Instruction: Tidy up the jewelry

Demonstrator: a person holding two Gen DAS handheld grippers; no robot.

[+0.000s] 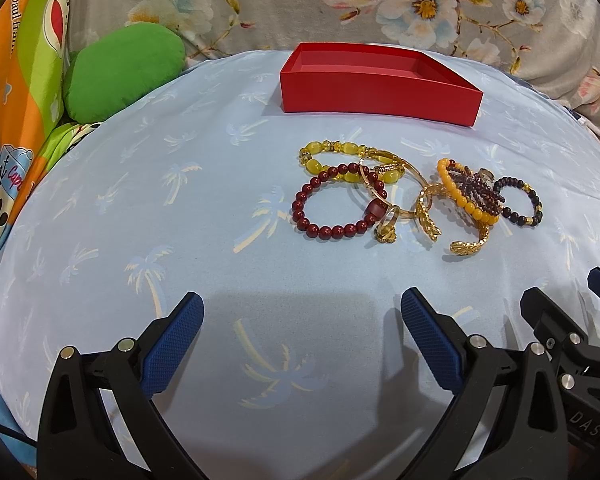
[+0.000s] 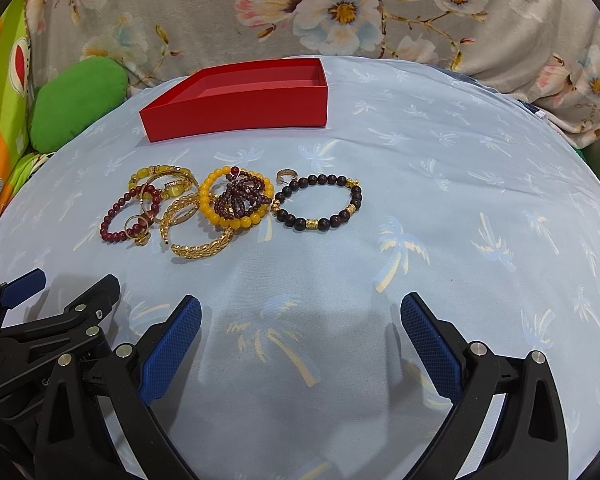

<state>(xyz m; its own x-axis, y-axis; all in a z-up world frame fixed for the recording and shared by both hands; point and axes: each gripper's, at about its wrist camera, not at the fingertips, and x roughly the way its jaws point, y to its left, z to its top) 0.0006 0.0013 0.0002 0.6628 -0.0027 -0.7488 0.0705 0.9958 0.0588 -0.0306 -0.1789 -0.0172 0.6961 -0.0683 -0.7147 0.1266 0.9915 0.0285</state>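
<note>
Jewelry: a tangled heap of bracelets and rings on the blue palm-print bed sheet (image 1: 140, 208), in front of the red box (image 1: 380, 96), which sits farther back and looks empty.
Left of heap: red bead bracelet (image 1: 332, 208) overlapping a yellow bead bracelet (image 1: 340, 160) and thin gold bangles; a gold ring (image 1: 386, 228) touches its near side.
Middle: orange bead bracelet (image 2: 232, 204) with a garnet strand (image 2: 240, 196) bunched on top, gold leaf bangle (image 2: 204, 248) just nearer.
Right of heap: dark bead bracelet (image 2: 320, 204), lying almost clear of the rest.
Left gripper (image 1: 300, 336): jaws spread, holding nothing, hovering near the heap.
Right gripper (image 2: 300, 336): jaws spread, holding nothing, beside the left one.
Handling: pieces look light; bead strands probably stretchy and limp, beads smooth and apt to slip; bangles stiff.
Grip: the dark bracelet seems the easiest first pick, pinched across its near arc.
Risk: overlapped pieces may drag neighbours along when lifted.
Progress: nothing in the box yet, by the look of it.
</note>
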